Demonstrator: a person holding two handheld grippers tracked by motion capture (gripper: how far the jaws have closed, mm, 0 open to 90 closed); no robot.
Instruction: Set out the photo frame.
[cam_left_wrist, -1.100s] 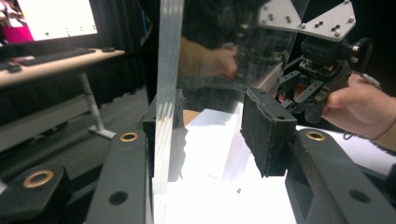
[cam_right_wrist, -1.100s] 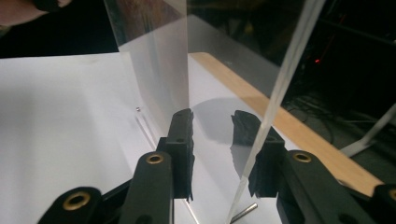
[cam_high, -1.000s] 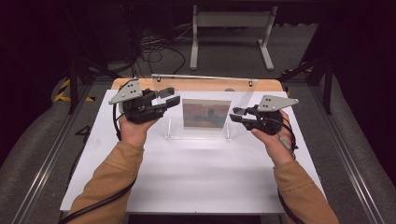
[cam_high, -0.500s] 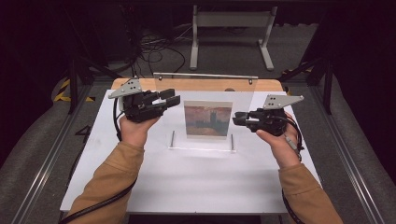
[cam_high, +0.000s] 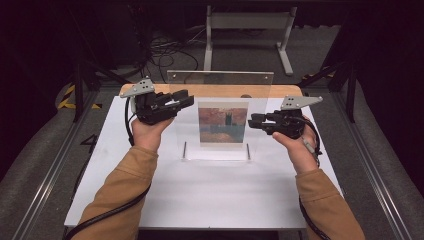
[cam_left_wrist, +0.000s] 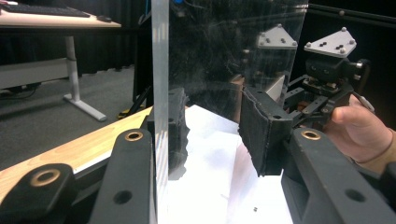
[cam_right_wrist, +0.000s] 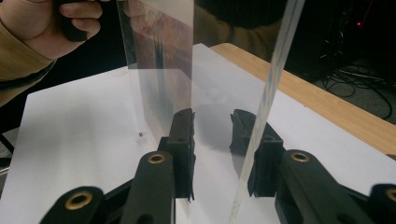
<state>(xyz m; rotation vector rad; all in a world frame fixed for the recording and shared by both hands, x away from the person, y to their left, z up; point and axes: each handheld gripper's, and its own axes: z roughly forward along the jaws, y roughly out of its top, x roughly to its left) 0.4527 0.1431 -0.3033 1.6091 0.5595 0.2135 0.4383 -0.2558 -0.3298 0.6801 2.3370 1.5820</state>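
The clear acrylic frame (cam_high: 220, 112) with a picture (cam_high: 223, 123) inside stands upright over the middle of the surface (cam_high: 210, 200), toward its far edge, held up between the two grippers. Judging by its look, it is stiff, light and smooth, so it is likely to slip and to scratch, and its thin side edges are the sensible place to take hold. The left gripper (cam_high: 175, 102) grasps the frame's left edge, the panel running between its jaws in the left gripper view (cam_left_wrist: 161, 93). The right gripper (cam_high: 257, 122) is at the right edge; its jaws have just been opening, with a panel edge (cam_right_wrist: 268, 93) crossing the gap by one pad, and whether the pads press on it cannot be told. White paper covers the surface, with a wooden strip (cam_high: 290, 91) along the far edge.
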